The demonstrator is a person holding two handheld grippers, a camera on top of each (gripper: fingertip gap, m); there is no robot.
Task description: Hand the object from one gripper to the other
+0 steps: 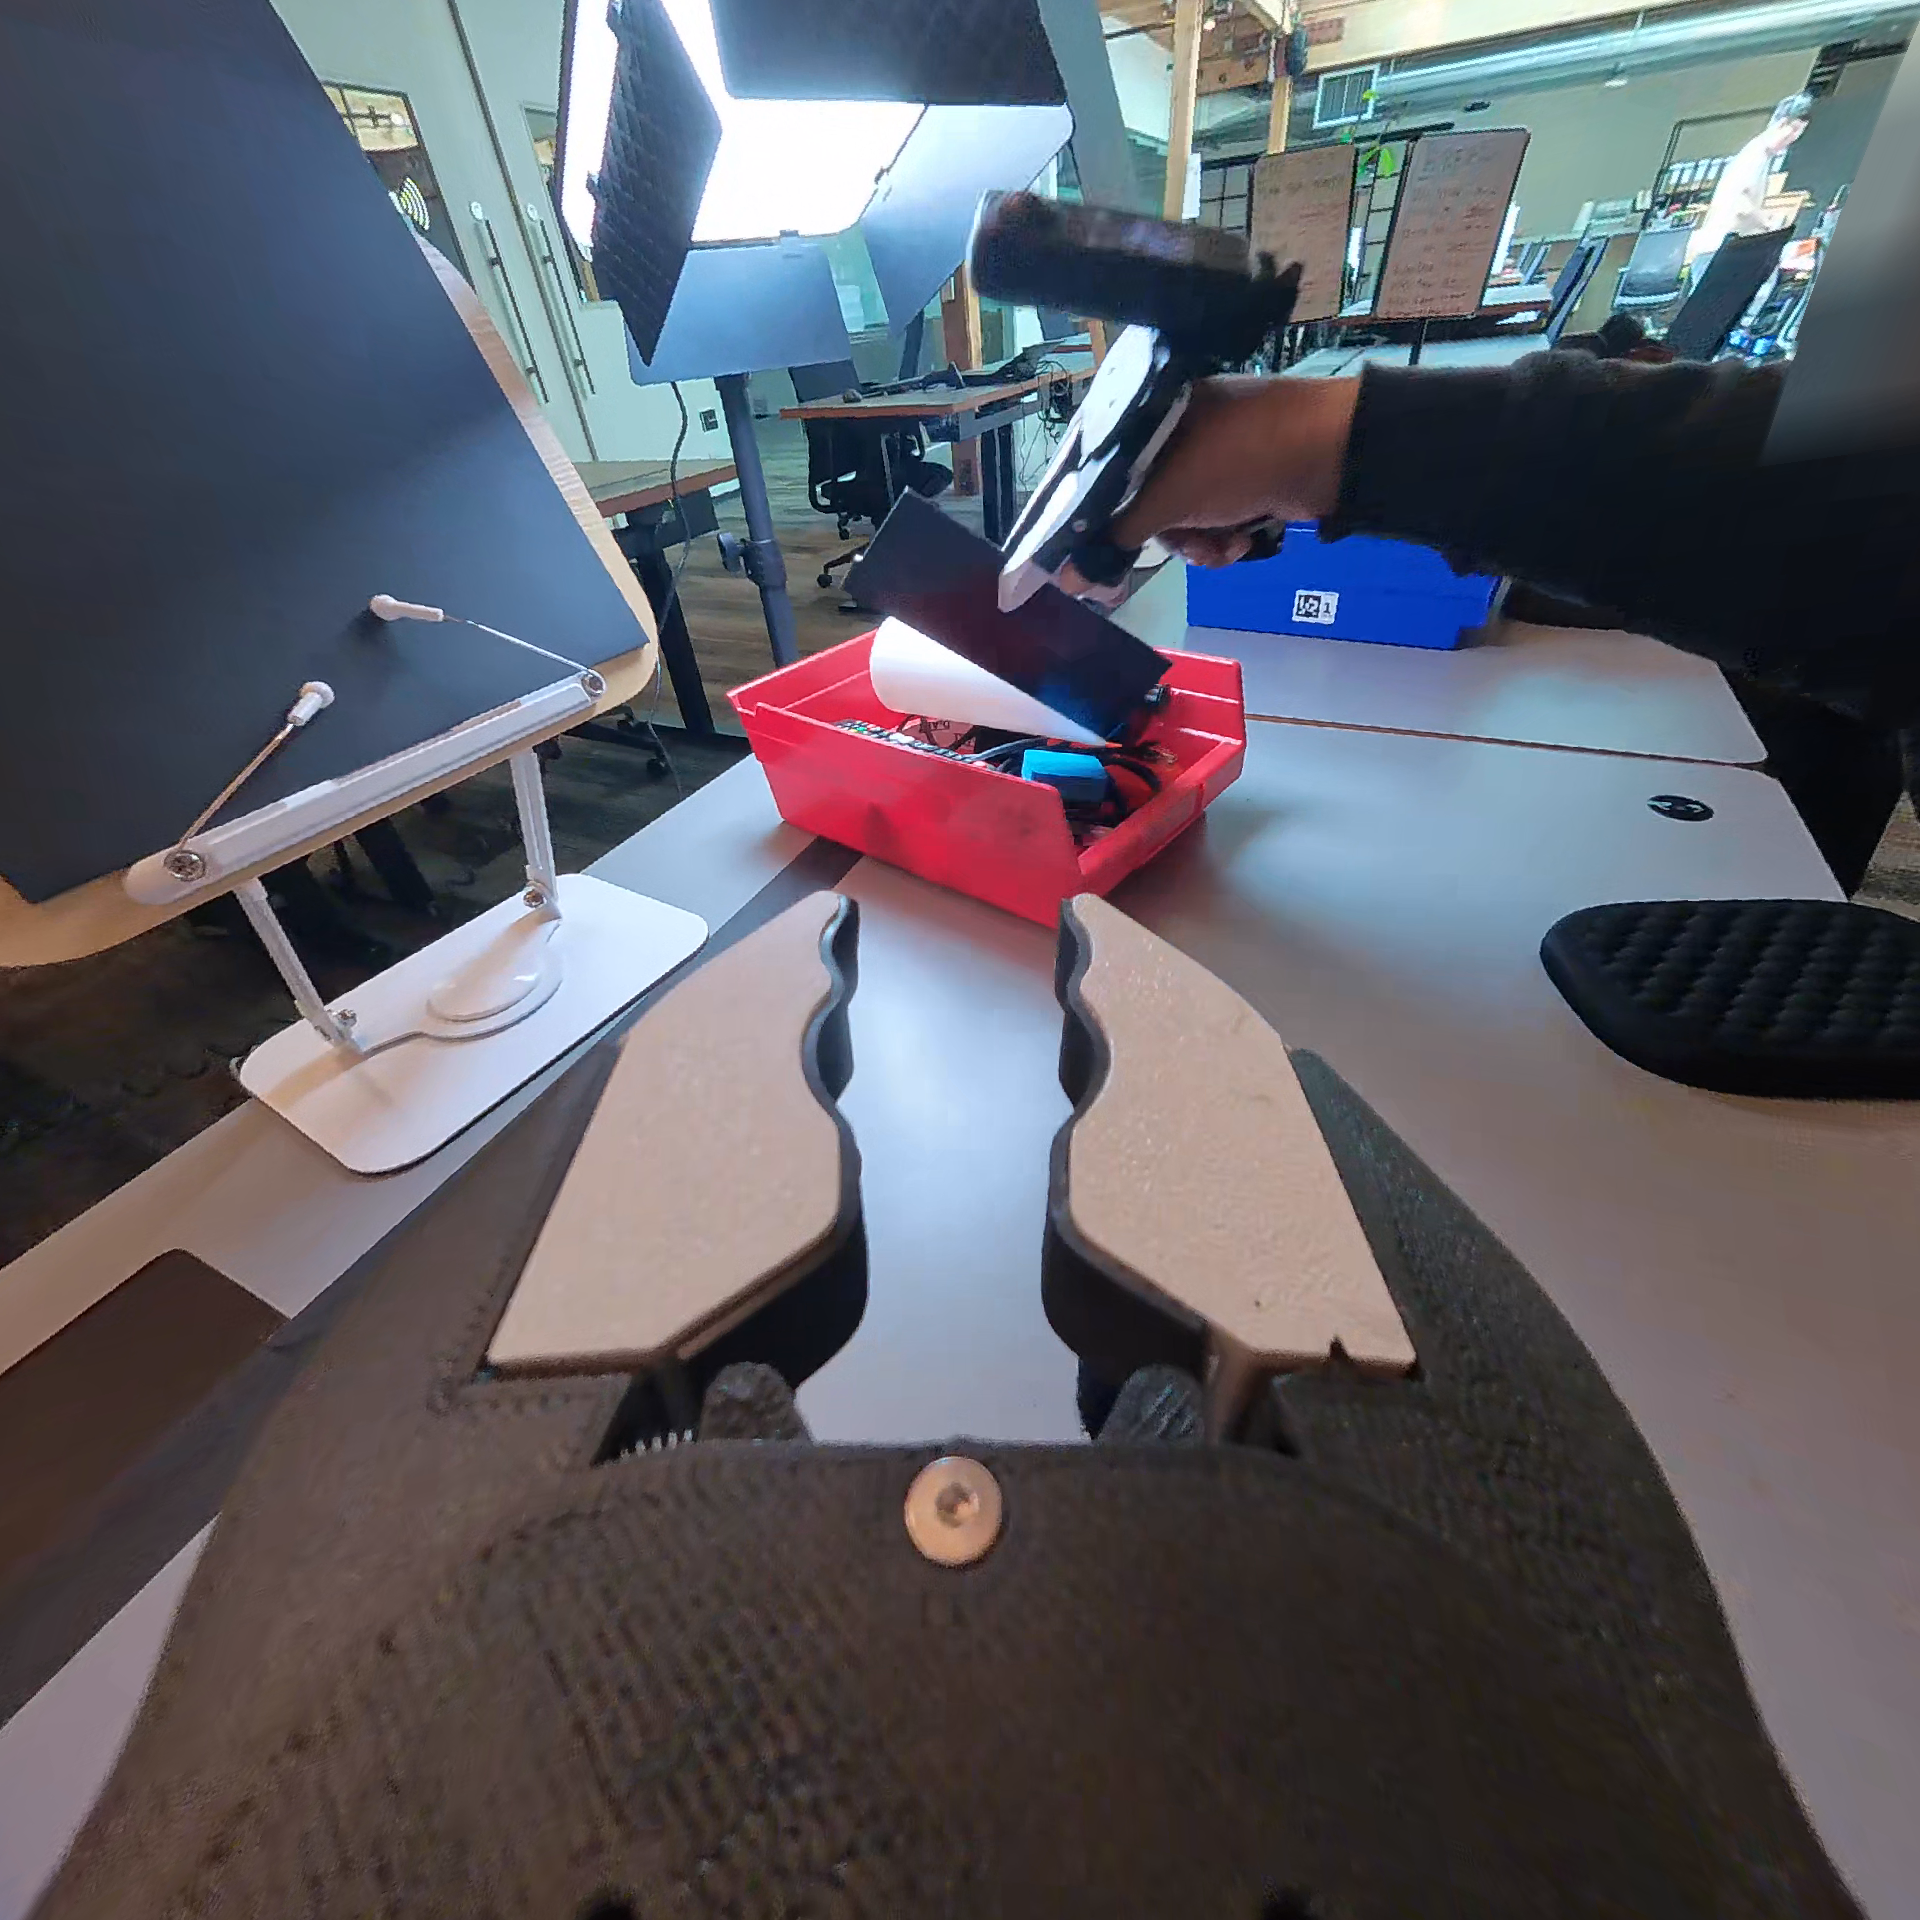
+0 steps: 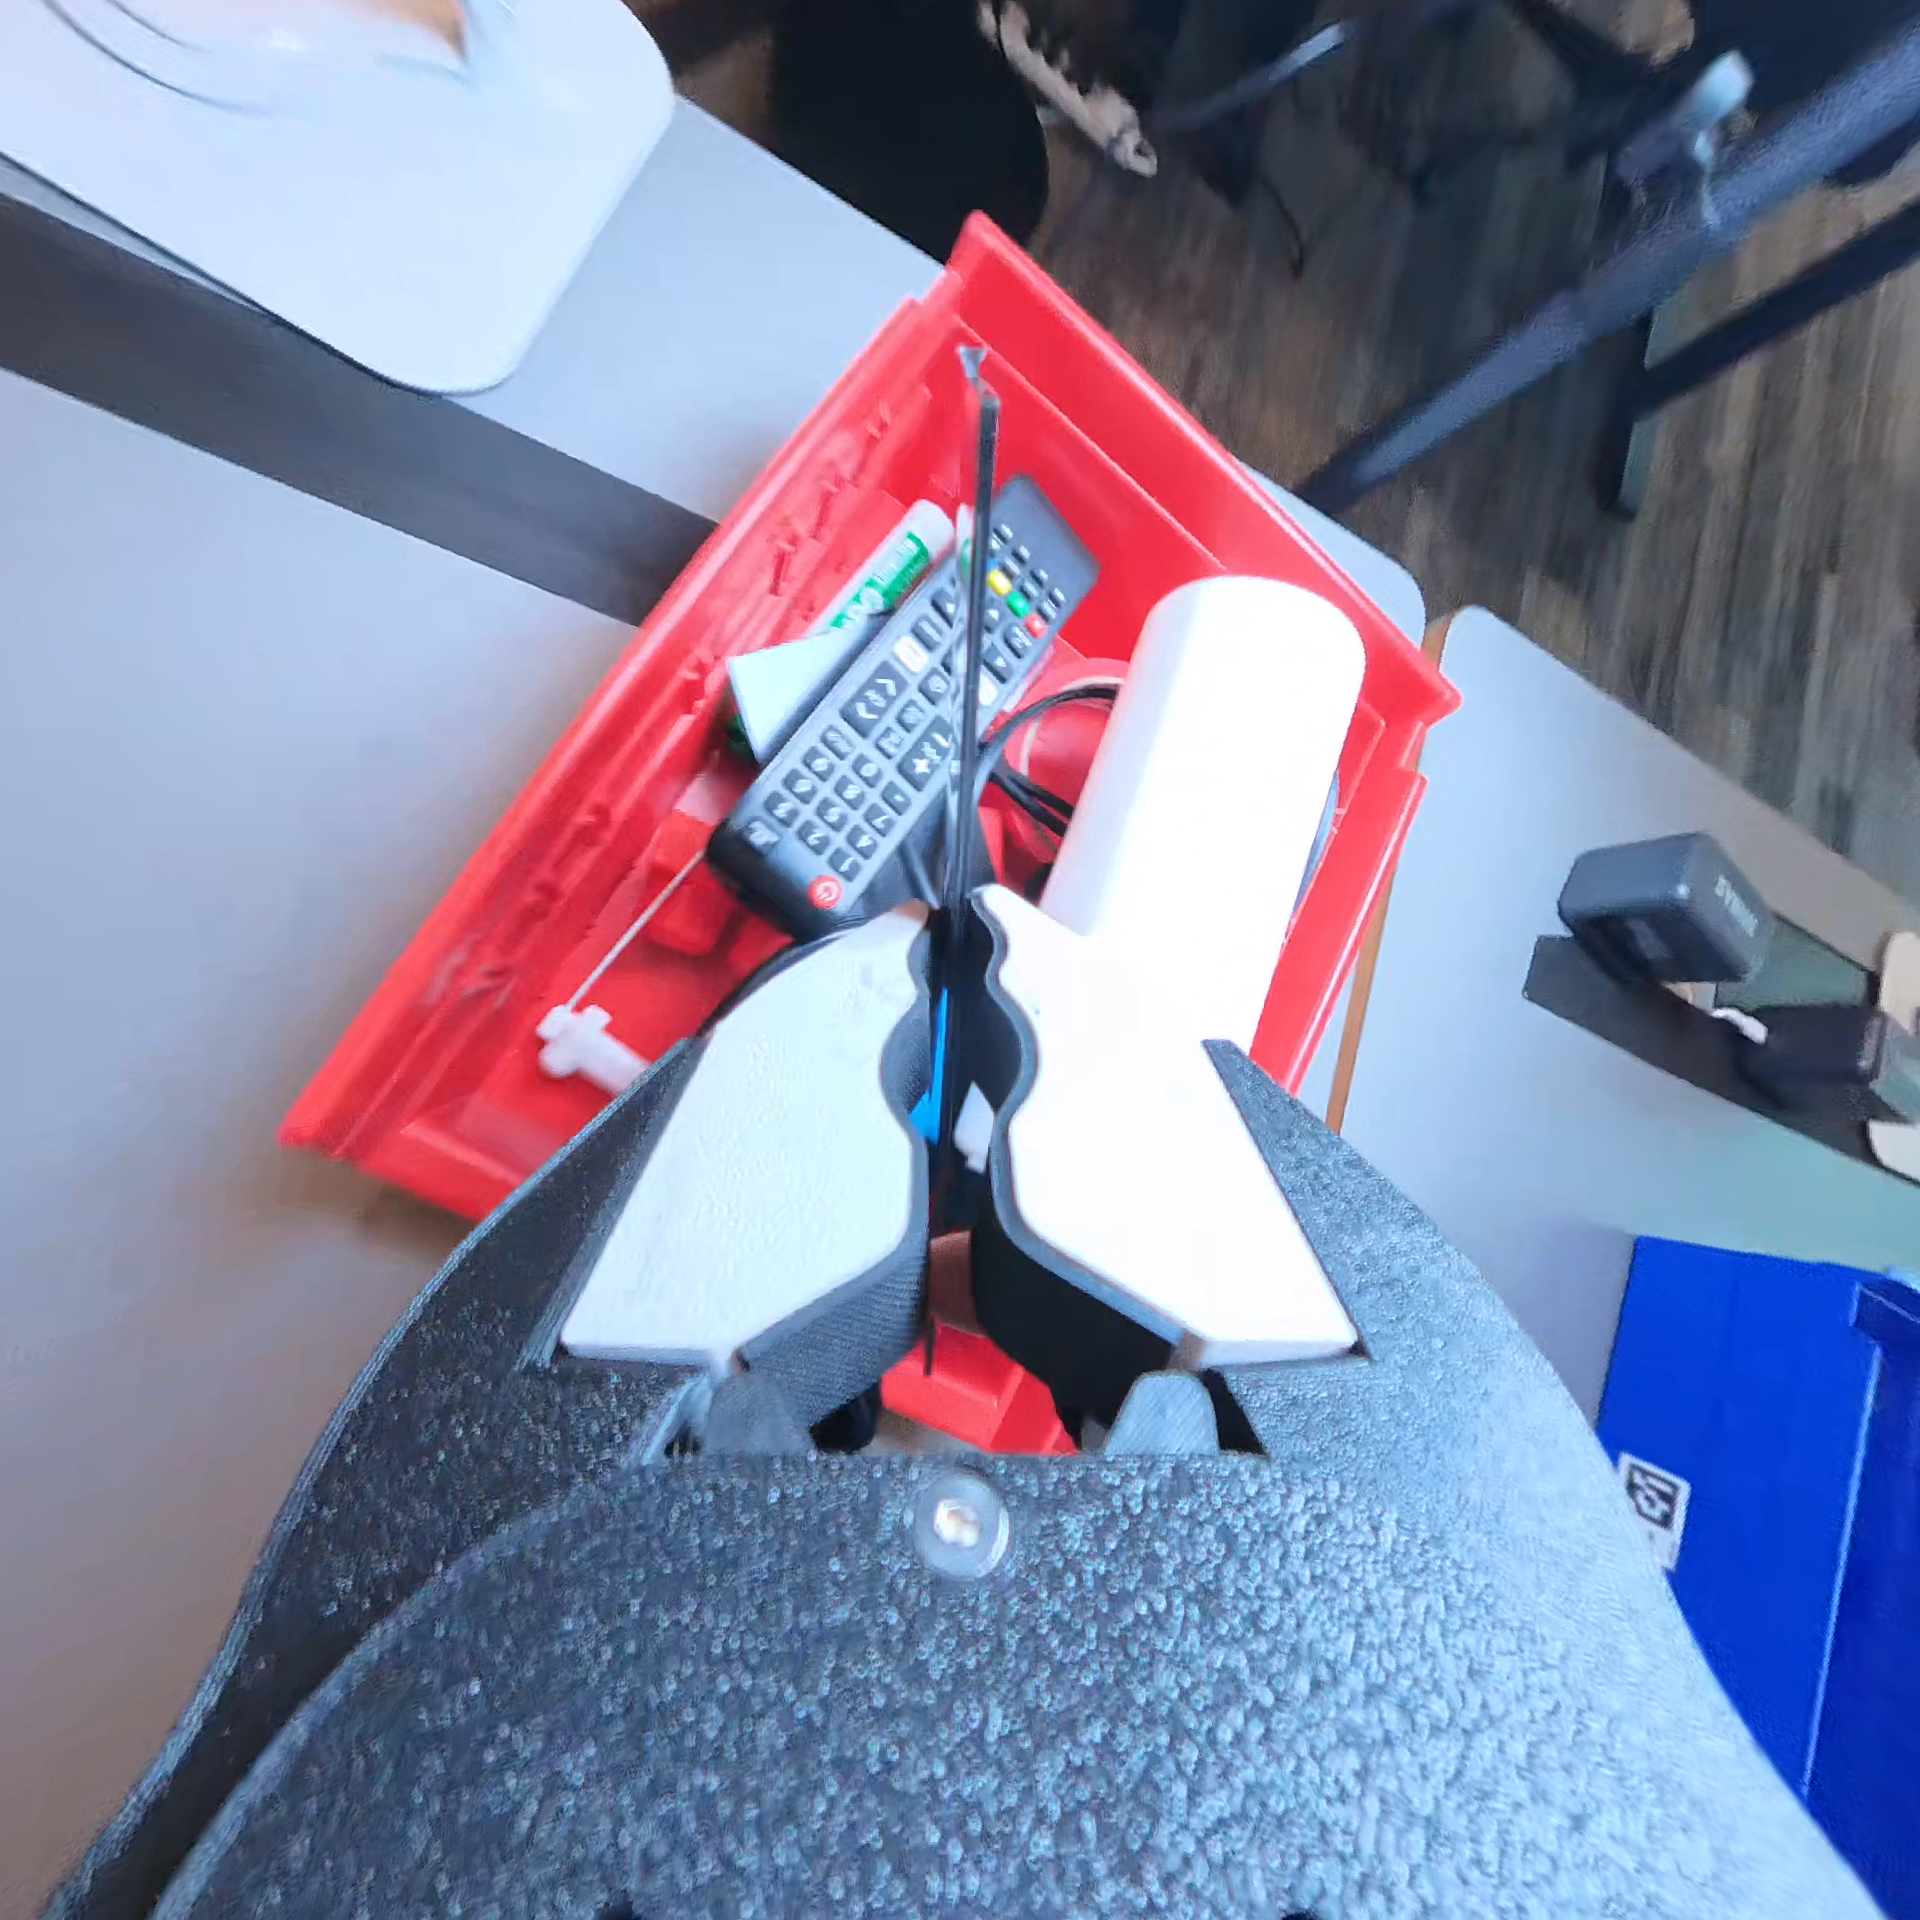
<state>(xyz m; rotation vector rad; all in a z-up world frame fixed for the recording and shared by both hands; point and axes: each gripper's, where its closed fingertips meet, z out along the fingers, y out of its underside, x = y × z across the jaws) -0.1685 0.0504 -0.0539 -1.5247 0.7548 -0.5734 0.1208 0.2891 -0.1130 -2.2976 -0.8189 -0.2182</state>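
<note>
One flat black card [image 1: 1003, 613] is pinched edge-on by the right gripper [image 2: 961, 920] over the red bin [image 1: 935, 821], ahead of and above the open, empty left gripper [image 1: 956, 935]

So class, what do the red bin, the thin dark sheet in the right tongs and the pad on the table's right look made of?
Red bin: moulded plastic, semi-gloss, scuffed front wall.
Dark sheet: stiff and flat, matte; card or plastic, unclear; edge-on it looks very thin.
Black pad: probably foam or rubber, dimpled matte surface.
</note>
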